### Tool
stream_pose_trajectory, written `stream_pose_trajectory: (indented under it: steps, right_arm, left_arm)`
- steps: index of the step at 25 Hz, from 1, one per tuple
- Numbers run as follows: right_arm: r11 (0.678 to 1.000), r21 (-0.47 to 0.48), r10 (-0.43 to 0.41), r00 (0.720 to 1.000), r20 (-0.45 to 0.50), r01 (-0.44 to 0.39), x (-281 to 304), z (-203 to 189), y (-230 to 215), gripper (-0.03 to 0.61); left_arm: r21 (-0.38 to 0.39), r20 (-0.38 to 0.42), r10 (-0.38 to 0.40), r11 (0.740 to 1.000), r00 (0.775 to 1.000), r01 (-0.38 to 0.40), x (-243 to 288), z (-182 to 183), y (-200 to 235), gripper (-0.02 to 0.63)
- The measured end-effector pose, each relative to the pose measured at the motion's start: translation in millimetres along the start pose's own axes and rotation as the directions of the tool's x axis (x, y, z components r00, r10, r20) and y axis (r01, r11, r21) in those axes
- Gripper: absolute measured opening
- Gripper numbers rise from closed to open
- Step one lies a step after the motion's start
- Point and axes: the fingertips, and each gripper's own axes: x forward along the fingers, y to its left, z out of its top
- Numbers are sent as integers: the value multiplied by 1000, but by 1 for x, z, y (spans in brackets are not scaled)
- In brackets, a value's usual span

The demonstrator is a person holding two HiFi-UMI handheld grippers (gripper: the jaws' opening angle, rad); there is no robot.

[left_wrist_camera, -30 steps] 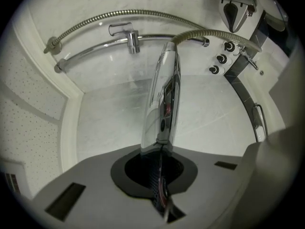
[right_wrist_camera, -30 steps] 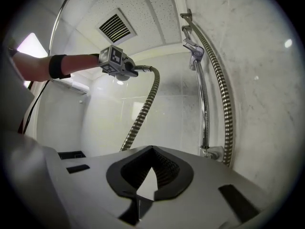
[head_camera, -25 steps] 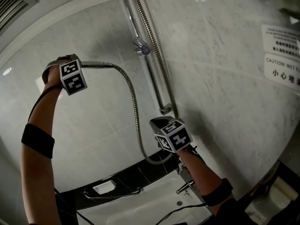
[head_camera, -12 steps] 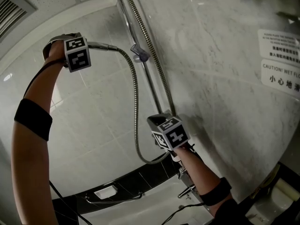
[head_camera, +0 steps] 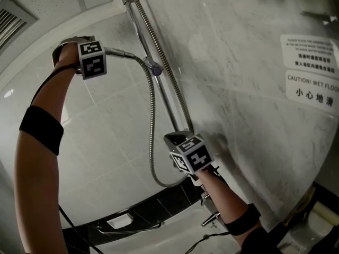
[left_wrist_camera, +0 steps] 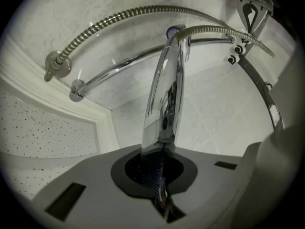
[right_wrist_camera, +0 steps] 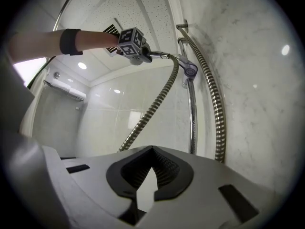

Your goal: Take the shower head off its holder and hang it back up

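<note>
Shower head [left_wrist_camera: 164, 94]: off its holder [head_camera: 154, 66] and clamped in the left gripper [head_camera: 107, 51], whose jaws are closed tight on the chrome handle. We see the handle running straight out from between them toward the wall.

Change over the last second: the left gripper has climbed and swung in toward the slide rail [head_camera: 170, 103]. The handle's hose end, which sat below and left of the holder, now lies just beside it at about the same height. We cannot tell whether it touches yet; it is not seated.

The hose [head_camera: 152, 121] has lifted with it and hangs from the handle in a long loop down past the foot of the rail. The right gripper [right_wrist_camera: 151, 168] sits low by the rail's bottom end, jaws together on nothing, barely shifted.

Our reading: removal is done and the re-hang is in its closing approach. We judge that what remains is to line the handle's neck up with the holder's slot and lower it in. The stiff hose could twist the handle off line.
</note>
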Motion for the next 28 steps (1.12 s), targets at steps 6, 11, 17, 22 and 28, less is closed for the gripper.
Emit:
stream_pose_trajectory:
  steps: [6,11,17,22,28]
  right_arm:
    - [1000,15,-6,1000,-4,6,-5,-7,-9,15]
    - [1000,20,0,1000,-3,0,-4,-9,-10,15]
    - [1000,30,4,1000,-5,-4,-6,-14,-12,15]
    - [999,38,-5,1000,-12,5,-10,-21,-21,15]
    - [999,55,4,1000,-25,-2,-8,-31,-19,15]
  left_arm:
    - [36,-13,26,999,1000,-25,5,13,6,6]
    - [106,-30,89,991,996,-85,1,20,21,6]
    - [214,-11,185,960,983,-179,-2,53,32,6]
    - [251,-3,229,942,973,-221,-2,66,34,6]
    - [306,2,288,911,958,-275,-7,83,39,6]
